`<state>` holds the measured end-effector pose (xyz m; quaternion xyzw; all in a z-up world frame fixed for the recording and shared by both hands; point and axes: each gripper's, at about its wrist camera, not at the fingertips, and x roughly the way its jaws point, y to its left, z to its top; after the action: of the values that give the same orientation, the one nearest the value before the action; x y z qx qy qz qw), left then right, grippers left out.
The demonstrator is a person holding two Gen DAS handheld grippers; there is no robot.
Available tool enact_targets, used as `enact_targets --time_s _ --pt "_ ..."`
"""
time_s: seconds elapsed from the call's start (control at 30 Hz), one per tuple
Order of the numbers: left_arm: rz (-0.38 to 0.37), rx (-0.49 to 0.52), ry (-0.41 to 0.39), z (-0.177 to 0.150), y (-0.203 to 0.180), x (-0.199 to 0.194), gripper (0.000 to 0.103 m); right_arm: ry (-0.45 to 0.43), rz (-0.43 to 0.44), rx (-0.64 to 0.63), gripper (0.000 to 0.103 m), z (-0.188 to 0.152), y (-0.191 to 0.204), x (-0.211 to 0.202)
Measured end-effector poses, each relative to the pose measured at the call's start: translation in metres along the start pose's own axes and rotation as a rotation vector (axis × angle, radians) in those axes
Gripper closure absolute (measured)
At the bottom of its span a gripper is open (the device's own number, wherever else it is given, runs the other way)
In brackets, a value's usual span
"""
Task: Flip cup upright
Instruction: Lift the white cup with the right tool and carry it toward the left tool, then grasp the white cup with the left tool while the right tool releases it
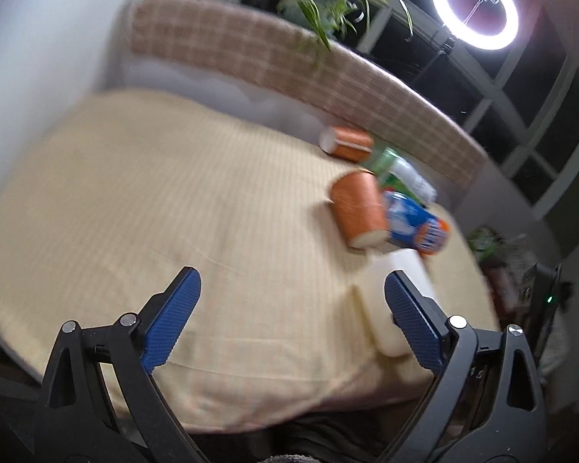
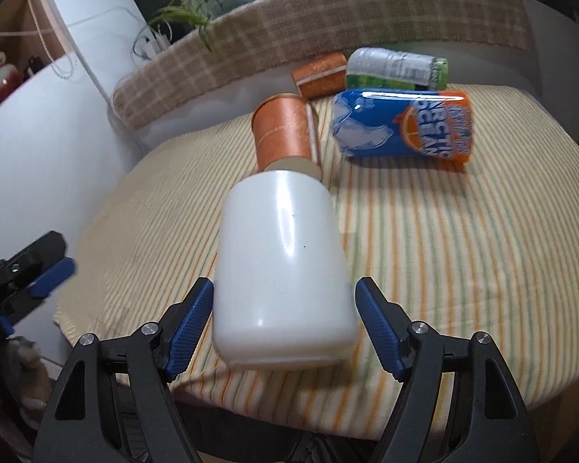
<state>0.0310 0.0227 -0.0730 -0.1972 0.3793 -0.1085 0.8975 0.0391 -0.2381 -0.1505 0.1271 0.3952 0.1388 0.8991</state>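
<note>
We have our right hand-held gripper open astride the white cup, which lies sideways on the worktop, ungrasped and unflipped.

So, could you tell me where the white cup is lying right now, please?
In the right wrist view the white cup lies on its side on the striped cloth, between the open right gripper fingers, just in front of the orange cup.

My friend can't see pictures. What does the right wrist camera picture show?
A white cup lies on its side on a striped tablecloth, between the open blue fingers of the right hand-held gripper. Behind it lie two orange cups, a blue can and a green-capped bottle.
</note>
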Motion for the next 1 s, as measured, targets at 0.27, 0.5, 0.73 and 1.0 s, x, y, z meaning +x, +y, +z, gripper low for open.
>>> enact_targets --time_s 0.27,0.5,0.73,1.0 --pt "-0.179 -0.039 0.144 0.000 -0.034 0.035 0.008 -0.084 0.002 0.018 0.026 -0.001 -0.026 -0.048" --pt "-0.320 -0.200 0.318 -0.003 -0.037 0.074 0.013 -0.112 -0.059 0.072 0.026 -0.009 -0.056 -0.068" --pt "-0.360 -0.254 0.386 -0.003 -0.041 0.095 0.014 -0.119 -0.073 0.126 0.026 -0.013 -0.073 -0.073" --pt "-0.384 -0.283 0.457 -0.006 -0.049 0.124 0.014 -0.121 -0.085 0.133 0.026 -0.010 -0.077 -0.073"
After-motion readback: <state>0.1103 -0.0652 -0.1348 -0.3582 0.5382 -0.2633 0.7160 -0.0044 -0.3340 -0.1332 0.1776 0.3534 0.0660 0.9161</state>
